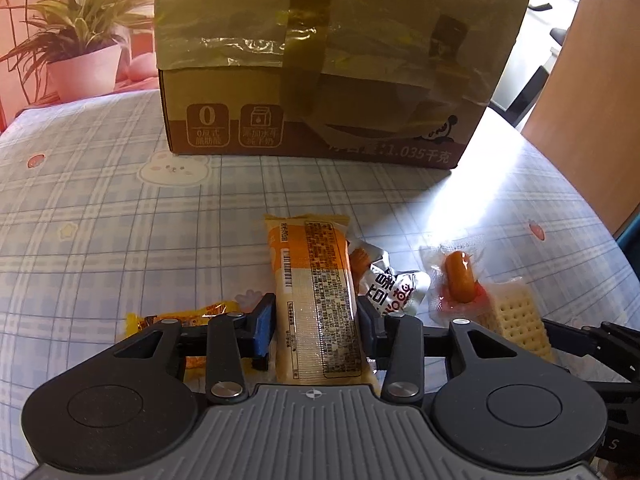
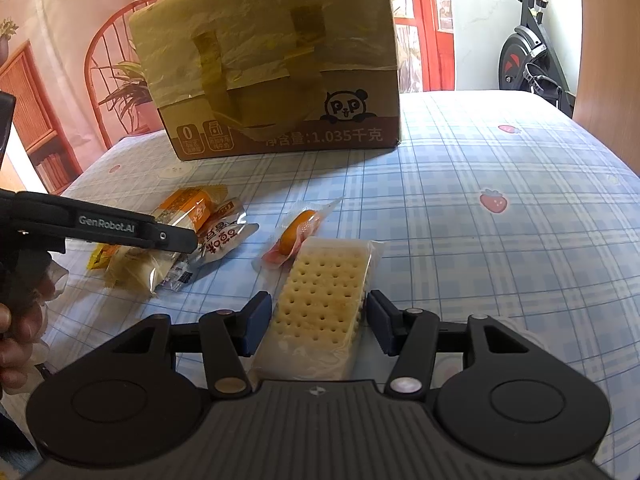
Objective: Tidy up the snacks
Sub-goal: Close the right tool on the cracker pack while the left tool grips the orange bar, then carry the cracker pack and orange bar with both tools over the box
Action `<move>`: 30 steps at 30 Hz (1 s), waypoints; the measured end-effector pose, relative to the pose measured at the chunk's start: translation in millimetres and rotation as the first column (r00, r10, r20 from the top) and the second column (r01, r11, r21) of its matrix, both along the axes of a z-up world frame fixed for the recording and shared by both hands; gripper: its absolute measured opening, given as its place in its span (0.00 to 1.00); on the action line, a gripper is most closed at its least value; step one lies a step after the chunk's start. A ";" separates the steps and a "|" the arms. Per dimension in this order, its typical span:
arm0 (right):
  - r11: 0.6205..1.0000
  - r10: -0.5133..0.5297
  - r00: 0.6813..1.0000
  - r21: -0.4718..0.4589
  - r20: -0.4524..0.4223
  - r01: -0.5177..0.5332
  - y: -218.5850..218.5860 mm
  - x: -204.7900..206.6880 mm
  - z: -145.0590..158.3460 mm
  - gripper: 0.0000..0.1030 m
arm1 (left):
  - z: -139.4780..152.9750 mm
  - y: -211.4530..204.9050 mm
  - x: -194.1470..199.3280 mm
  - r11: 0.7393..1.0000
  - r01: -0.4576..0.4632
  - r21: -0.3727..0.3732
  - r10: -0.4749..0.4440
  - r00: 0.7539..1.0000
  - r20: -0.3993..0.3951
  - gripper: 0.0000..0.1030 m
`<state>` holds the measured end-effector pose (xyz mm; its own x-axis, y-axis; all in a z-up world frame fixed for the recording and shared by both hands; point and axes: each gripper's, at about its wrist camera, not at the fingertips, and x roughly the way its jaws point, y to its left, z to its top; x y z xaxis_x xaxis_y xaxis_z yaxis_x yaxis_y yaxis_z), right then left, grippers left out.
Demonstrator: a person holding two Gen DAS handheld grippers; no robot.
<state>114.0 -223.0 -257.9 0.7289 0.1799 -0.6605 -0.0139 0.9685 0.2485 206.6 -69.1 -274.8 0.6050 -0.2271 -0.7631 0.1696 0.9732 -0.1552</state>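
Snacks lie in a loose group on the checked tablecloth [image 2: 500, 240], in front of a taped cardboard box [image 1: 320, 80]. A long yellow cake bar [image 1: 316, 300] lies between the fingers of the left gripper [image 1: 316, 320]; the jaws stand just beside its sides, and firm contact cannot be told. A cracker sandwich pack [image 2: 324, 296] lies between the fingers of the right gripper [image 2: 316, 322], whose jaws are parted with a small gap on each side. Between these two lie a silver packet [image 1: 390, 284] touching the cake bar and a wrapped sausage [image 1: 458, 276] touching the cracker pack. A small orange packet [image 1: 188, 318] lies left of the cake bar. A potted plant [image 1: 80, 40] stands beyond the table.
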 end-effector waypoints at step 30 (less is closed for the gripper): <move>1.000 -0.003 0.926 0.022 0.376 -0.006 -42.3 76.5 159.0 0.53 | 161.8 61.7 31.1 0.974 0.011 -0.225 0.082 0.913 0.399 0.40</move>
